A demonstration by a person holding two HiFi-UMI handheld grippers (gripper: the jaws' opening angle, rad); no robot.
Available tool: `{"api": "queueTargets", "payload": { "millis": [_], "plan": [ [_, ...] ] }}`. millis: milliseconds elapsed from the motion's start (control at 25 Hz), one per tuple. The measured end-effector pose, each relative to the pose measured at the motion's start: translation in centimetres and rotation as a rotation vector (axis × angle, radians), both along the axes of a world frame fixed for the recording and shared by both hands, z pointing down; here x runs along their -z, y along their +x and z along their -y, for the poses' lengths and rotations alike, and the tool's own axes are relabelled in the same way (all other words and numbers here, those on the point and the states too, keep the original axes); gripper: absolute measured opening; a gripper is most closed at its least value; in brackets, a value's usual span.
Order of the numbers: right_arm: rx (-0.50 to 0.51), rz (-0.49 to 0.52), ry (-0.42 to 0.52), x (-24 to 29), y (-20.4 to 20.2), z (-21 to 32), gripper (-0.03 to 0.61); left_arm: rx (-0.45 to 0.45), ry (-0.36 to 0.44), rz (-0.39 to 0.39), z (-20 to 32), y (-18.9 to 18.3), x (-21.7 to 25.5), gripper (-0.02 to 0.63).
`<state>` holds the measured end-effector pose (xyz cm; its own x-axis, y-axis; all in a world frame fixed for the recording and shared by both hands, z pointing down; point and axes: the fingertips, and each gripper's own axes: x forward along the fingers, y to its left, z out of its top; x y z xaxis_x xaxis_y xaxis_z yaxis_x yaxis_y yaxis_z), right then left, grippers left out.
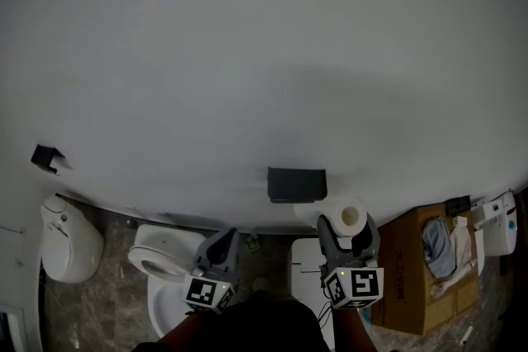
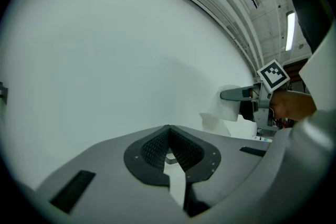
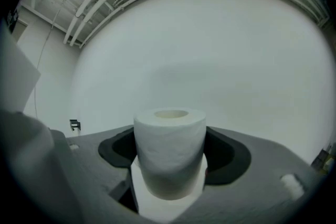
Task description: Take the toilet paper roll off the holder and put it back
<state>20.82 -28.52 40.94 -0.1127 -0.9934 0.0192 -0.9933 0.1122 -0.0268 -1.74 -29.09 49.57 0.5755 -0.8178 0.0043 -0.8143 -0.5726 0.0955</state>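
Note:
My right gripper [image 1: 351, 228] is shut on a white toilet paper roll [image 1: 350, 216], which sits just right of and below the black holder [image 1: 296, 185] on the white wall. In the right gripper view the roll [image 3: 169, 150] stands upright between the dark pads [image 3: 227, 153], its cardboard core facing up. A loose tail of paper [image 2: 211, 121] hangs off the roll [image 2: 229, 108] toward the wall. My left gripper [image 1: 221, 243] hovers lower left of the holder. Its jaws [image 2: 169, 136] are shut with nothing between them.
A white toilet [image 1: 158, 261] is below the left gripper. A white bin [image 1: 70, 243] stands at far left, with a small black hook [image 1: 47, 157] on the wall above it. An open cardboard box [image 1: 421, 280] and a white device [image 1: 500, 223] sit at right.

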Motion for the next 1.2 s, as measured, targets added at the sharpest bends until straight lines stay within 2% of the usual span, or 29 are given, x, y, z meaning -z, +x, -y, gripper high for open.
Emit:
{"api": "queueTargets", "payload": {
  "millis": [320,440,720,1000,1200],
  "plan": [
    [0.065,-0.008,0.007,0.3,-1.8,6.8,0.360,0.017,-0.015,0.016,2.0,-0.9,-0.7,0.012],
    [0.091,-0.011,-0.005,-0.9,-2.4,9.2,0.360,0.039,-0.030,-0.002,2.7,-1.4,-1.4,0.012],
    [0.133,-0.033,-0.078,-5.5,-3.3,13.4,0.360,0.058,-0.074,0.026,3.6,-1.7,-1.9,0.012],
    [0.147,-0.040,-0.148,-9.6,-3.7,15.6,0.360,0.073,-0.095,-0.006,4.5,-1.9,-3.0,0.012],
    [0.134,-0.050,-0.134,-10.0,-3.7,15.6,0.362,0.069,-0.113,0.010,4.3,-2.1,-3.7,0.012]
  ]
}}
